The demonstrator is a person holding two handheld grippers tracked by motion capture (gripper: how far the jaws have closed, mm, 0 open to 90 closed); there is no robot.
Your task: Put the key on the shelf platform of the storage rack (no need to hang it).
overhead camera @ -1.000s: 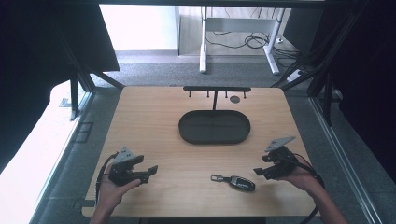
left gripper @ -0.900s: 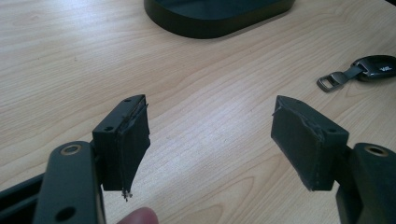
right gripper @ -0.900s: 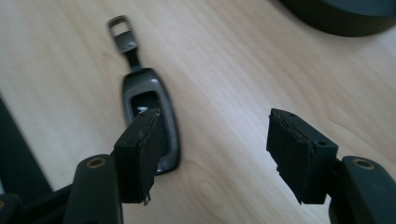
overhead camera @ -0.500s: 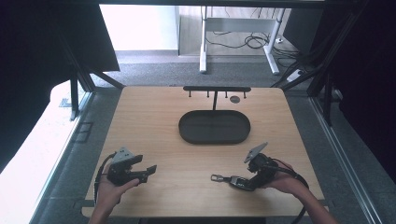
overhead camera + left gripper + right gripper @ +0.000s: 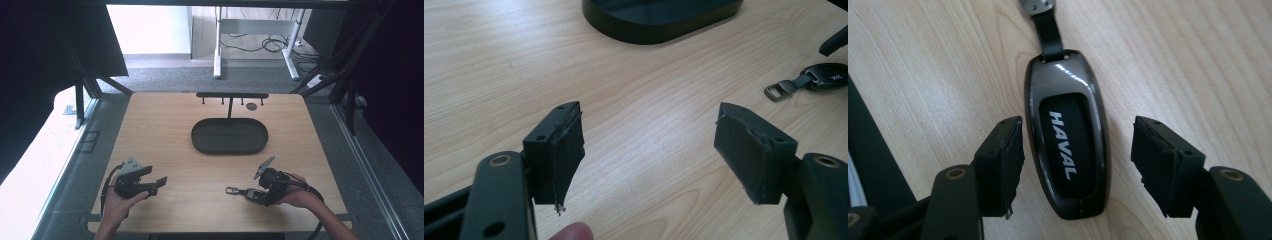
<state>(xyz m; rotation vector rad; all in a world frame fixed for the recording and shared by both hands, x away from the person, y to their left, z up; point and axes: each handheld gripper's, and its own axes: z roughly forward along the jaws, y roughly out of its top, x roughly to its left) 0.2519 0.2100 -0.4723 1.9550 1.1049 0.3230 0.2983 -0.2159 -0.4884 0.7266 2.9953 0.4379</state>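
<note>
A dark glossy key fob [image 5: 1066, 145] marked HAVAL lies flat on the wooden table, its strap and metal clasp [image 5: 232, 190] pointing left in the high view. My right gripper [image 5: 257, 196] is lowered over the fob, one pad on each side. The jaws have just been closing, but gaps still show beside both pads [image 5: 1000, 165], so the right gripper [image 5: 1078, 127] is open. My left gripper [image 5: 161, 182] rests near the front left, open and empty [image 5: 649, 125]. From there the fob [image 5: 830, 76] and clasp [image 5: 776, 91] show at the far right.
A black oval tray [image 5: 196, 136] sits mid-table, also seen in the left gripper view [image 5: 659, 27]. Behind it stands a low black hook rack [image 5: 232, 95] with a small dark disc [image 5: 251, 106] beside it. Bare wood lies between the hands.
My right gripper has moved left and down from the table's right side onto the key fob, and its jaws now straddle it. The left gripper has stayed put.
</note>
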